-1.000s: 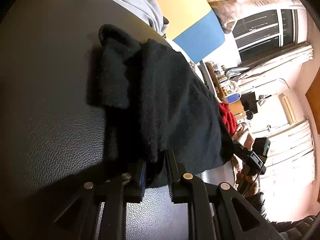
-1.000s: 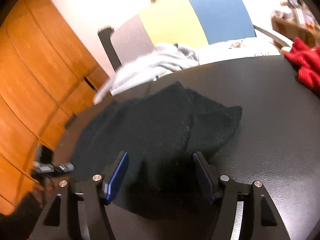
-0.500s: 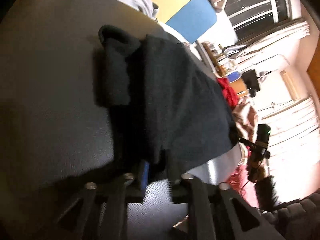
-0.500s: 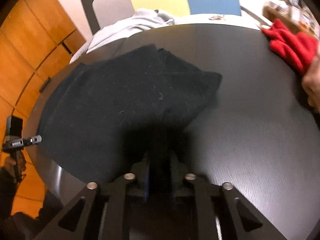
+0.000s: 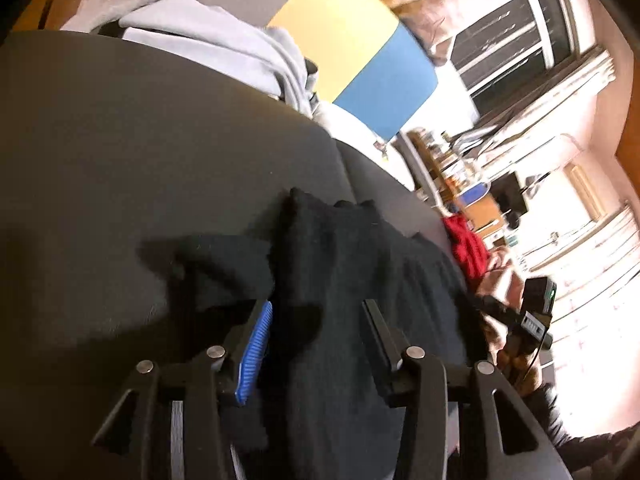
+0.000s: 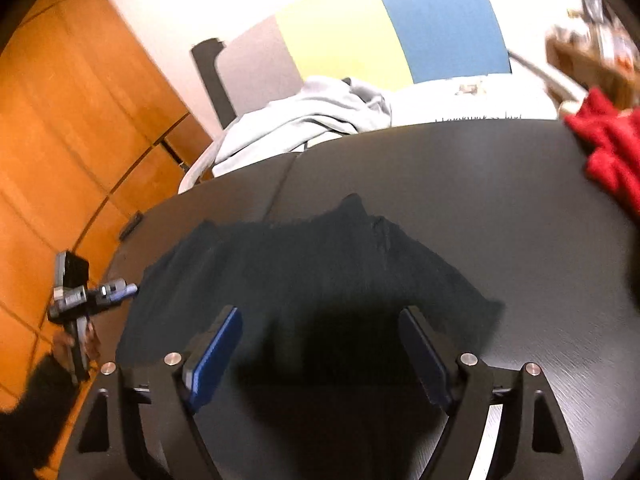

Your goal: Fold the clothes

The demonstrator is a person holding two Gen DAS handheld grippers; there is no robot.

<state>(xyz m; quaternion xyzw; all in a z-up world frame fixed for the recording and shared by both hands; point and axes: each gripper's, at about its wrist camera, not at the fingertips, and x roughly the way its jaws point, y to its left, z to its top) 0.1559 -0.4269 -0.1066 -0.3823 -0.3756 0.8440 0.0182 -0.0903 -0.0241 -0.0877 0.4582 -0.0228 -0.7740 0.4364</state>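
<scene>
On the dark table (image 6: 500,208) lies a black garment (image 6: 320,276), bunched and partly folded over itself, fuzzy in texture, with no label or writing I can read anywhere. Both the left gripper (image 5: 316,320) and the right gripper (image 6: 320,340) hover just over its near edge, jaws spread wide and holding nothing. Red cloth (image 6: 608,152) sits at the table's far side, a pale grey garment (image 6: 304,120) beyond the edge.

The garment (image 6: 312,280) lies on the table (image 6: 500,200). Behind the table sits a chair (image 6: 384,36). A pile of cloth (image 6: 304,120) lies at the table's far edge.
</scene>
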